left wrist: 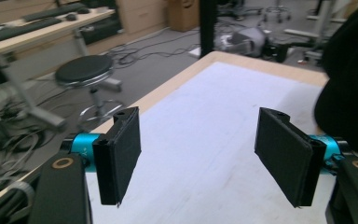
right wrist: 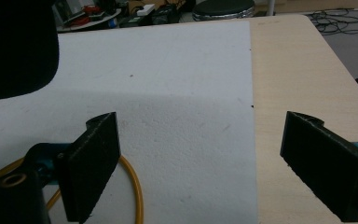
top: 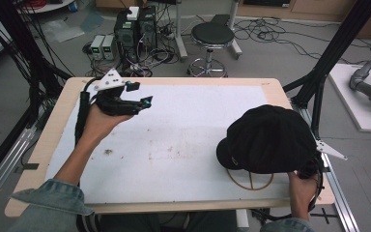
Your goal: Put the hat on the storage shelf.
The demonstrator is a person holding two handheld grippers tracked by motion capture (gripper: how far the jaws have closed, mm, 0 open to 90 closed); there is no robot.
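Observation:
My left gripper (top: 141, 94) is held in a hand above the far left part of the white foam board (top: 174, 130); its jaws stand wide open and empty (left wrist: 198, 158). A black cap (top: 268, 140) covers the right side of the board; I cannot tell whether it rests on it. A thin yellow ring (top: 251, 181) with spokes lies flat on the board under the cap's near edge. My right gripper (right wrist: 200, 163) sits low at the near right corner, open and empty, with the ring (right wrist: 137, 196) beside its left jaw. Its grey plate (top: 331, 150) pokes out past the cap.
The board lies on a wooden table (top: 275, 89) whose bare strip runs along the right. Beyond the far edge are a black stool (top: 212, 35), computer boxes (top: 135, 29) and cables. A black frame post (top: 328, 53) rises at the right corner.

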